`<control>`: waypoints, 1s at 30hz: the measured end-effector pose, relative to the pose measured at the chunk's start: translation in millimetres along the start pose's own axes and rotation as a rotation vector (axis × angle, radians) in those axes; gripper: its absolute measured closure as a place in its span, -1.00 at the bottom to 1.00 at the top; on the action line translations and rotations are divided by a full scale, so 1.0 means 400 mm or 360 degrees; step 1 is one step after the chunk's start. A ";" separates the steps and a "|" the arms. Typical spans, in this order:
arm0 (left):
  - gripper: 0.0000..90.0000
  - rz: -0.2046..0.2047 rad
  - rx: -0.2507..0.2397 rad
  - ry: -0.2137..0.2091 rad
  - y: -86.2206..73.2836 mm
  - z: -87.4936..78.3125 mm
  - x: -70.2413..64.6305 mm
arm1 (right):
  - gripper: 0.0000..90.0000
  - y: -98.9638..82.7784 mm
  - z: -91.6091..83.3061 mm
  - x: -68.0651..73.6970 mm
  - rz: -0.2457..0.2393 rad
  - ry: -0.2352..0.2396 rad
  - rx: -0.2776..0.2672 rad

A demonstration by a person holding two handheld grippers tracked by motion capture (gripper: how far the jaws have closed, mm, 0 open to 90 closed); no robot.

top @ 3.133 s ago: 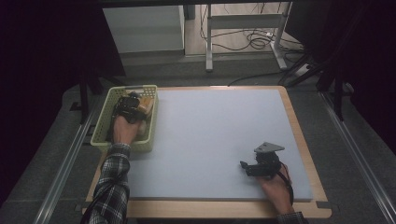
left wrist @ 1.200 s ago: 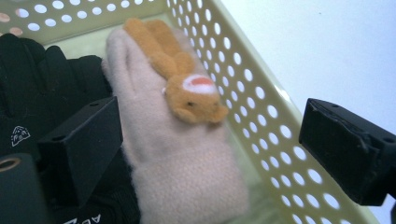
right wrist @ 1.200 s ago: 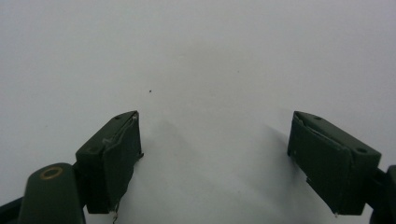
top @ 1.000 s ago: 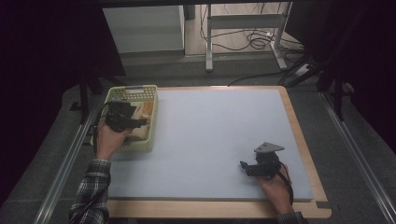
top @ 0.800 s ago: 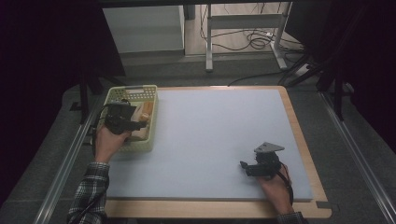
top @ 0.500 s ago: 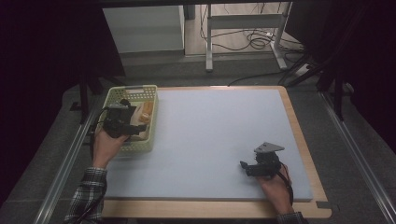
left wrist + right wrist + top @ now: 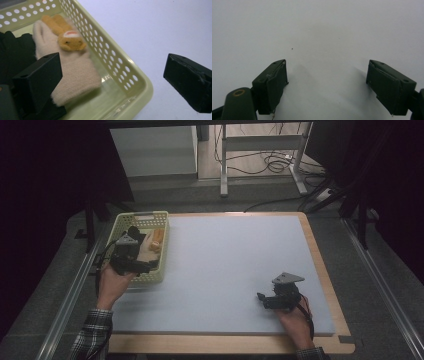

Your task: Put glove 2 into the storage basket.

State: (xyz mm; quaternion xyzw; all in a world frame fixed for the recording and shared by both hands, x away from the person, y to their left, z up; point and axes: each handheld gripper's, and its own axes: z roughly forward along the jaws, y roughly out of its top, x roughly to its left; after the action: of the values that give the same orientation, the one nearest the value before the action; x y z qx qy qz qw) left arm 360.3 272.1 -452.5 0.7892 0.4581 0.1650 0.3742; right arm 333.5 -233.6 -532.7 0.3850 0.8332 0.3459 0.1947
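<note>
My left gripper point(image 7: 112, 77), jaws wide, straddles the basket point(image 7: 125, 75) wall; a pink glove point(image 7: 72, 75) with perhaps an orange toy point(image 7: 66, 37) lies beside its inner jaw. It has drawn nearer since; my right gripper point(image 7: 327, 85) stays wide on the mat point(image 7: 317, 30).

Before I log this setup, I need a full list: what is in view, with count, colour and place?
basket: 1, pale yellow-green, perforated, left edge of the mat
glove: 1, cream, inside the basket
plush toy: 1, orange, on the glove
dark cloth: 1, black, in the basket beside the glove
mat: 1, pale blue-grey, on the wooden table
left gripper: 1, black, open, over the basket
right gripper: 1, black, open, on the mat
</note>
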 end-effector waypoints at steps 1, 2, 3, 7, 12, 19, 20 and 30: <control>-0.95 0.0002 -0.0005 -0.0006 -0.001 -0.001 -0.003 | -0.63 0.000 0.000 0.000 0.0000 0.0000 0.0000; -0.95 0.0005 -0.0009 -0.0012 -0.003 -0.002 -0.006 | -0.63 0.000 0.000 0.000 0.0000 -0.0001 0.0000; -0.95 0.0007 -0.0014 -0.0017 -0.004 -0.002 -0.010 | -0.63 0.000 0.000 0.000 -0.0001 -0.0002 -0.0001; -0.94 0.0031 -0.0023 -0.0030 -0.008 -0.005 -0.028 | -0.63 0.000 0.000 0.000 0.0000 -0.0002 -0.0001; -0.95 0.0072 -0.0039 -0.0051 -0.012 -0.007 -0.054 | -0.63 0.000 0.000 0.000 -0.0001 -0.0003 -0.0002; -0.95 0.0143 -0.0061 -0.0077 -0.012 -0.003 -0.095 | -0.63 0.000 0.000 0.000 -0.0010 -0.0006 0.0000; -0.95 0.0149 -0.0068 -0.0083 -0.012 -0.002 -0.101 | -0.63 0.000 0.000 0.000 -0.0007 -0.0006 -0.0001; -0.96 0.0229 -0.0081 -0.0128 -0.011 0.012 -0.155 | -0.63 0.000 0.000 0.000 -0.0012 -0.0007 -0.0001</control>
State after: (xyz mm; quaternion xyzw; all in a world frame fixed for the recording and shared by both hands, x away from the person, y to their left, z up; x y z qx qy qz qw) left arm 327.9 218.6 -453.9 0.8163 0.3805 0.1713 0.3994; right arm 333.4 -233.5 -532.6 0.3827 0.8340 0.3445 0.1980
